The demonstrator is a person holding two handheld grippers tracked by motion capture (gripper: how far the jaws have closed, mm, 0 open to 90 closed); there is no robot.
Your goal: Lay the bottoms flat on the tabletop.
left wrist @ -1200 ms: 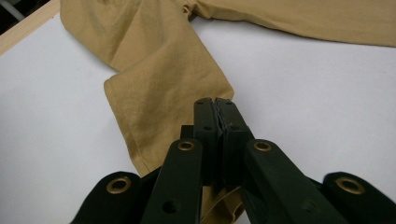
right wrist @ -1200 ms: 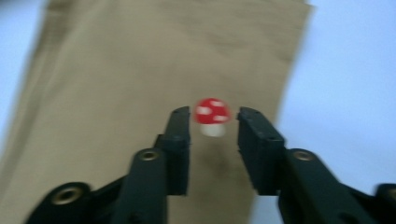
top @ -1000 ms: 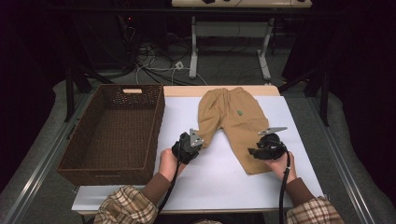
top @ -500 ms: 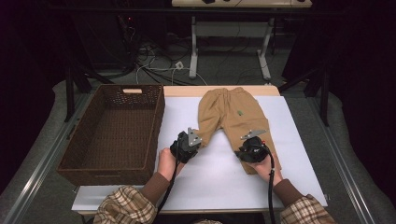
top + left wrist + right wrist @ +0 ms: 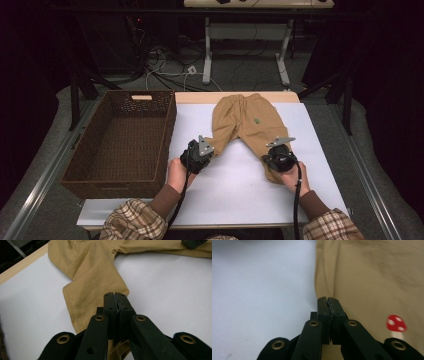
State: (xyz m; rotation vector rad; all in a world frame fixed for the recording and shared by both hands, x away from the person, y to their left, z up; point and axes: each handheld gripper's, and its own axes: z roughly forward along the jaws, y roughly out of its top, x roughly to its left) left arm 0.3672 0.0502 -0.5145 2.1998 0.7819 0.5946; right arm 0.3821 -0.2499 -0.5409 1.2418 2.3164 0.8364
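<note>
On the white table top, beside the wicker basket, we see tan child's trousers lying flat, waistband away from us and legs toward us. Our left gripper sits at the hem of one leg, jaws pressed together on its cloth. Our right gripper, its jaws having just been closing, is pinched on the other leg's edge, near a red mushroom patch.

Trousers spread flat on the table, waist at the far edge, legs toward the near side. Basket left of the trousers, beside the table. Left gripper at one leg end, right gripper at the other.
</note>
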